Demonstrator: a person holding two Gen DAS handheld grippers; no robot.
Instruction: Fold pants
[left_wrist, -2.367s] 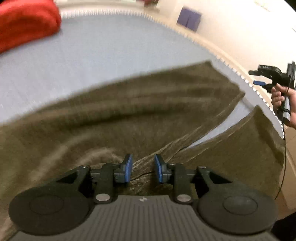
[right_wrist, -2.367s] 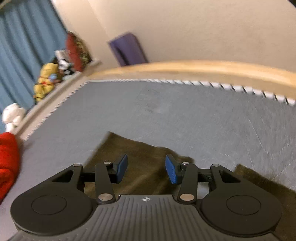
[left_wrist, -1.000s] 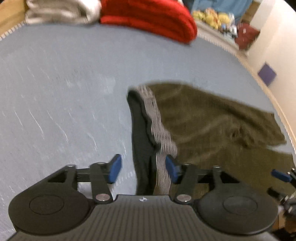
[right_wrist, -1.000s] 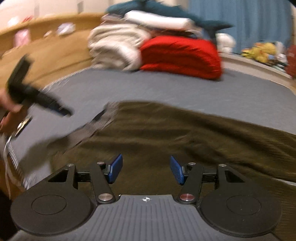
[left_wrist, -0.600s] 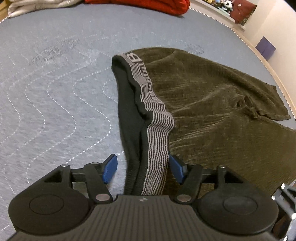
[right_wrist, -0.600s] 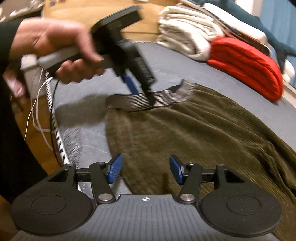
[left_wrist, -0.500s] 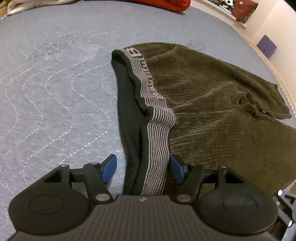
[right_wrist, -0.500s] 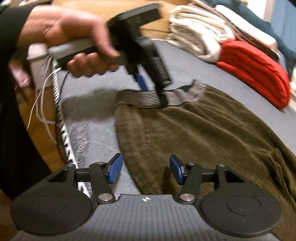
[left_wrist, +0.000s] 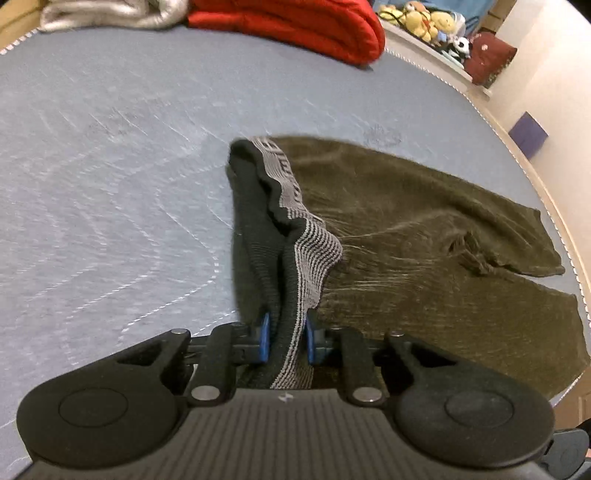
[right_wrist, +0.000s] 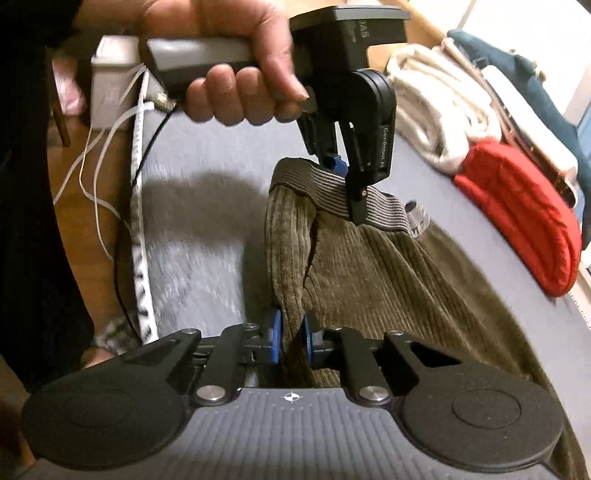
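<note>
Grey-blue quilted bed cover (left_wrist: 110, 206) fills most of both views, your work surface. Olive corduroy pants (left_wrist: 424, 236) lie spread across it, legs running away to the right in the left wrist view, hems near the bed edge. Red folded blanket (left_wrist: 295, 22) and pale folded blankets (right_wrist: 439, 99) sit at the far end, well apart from the pants. Plush toys (left_wrist: 428, 22) on the ledge beyond.

The striped grey-black waistband (left_wrist: 295, 236) is the end nearest you, lifted and bunched off the cover. Your left gripper (left_wrist: 284, 338) has just been closing and now pinches the waistband: fabric runs straight between the blue pads (left_wrist: 263, 338), both pressing on it, band draping up and away ahead of the jaws. In the right wrist view you see your left hand (right_wrist: 236, 85) wrapped round that gripper's handle, jaws pointing down onto the band.

Your right gripper (right_wrist: 291, 345) has also just been closing; its jaws clamp a corduroy fold at the pants' side edge just below the waistband, ribbed cloth squeezed between the pads and rising up toward the left gripper. The two grip points are near each other along the same edge. White cables (right_wrist: 96, 147) hang off the bed side at left.
</note>
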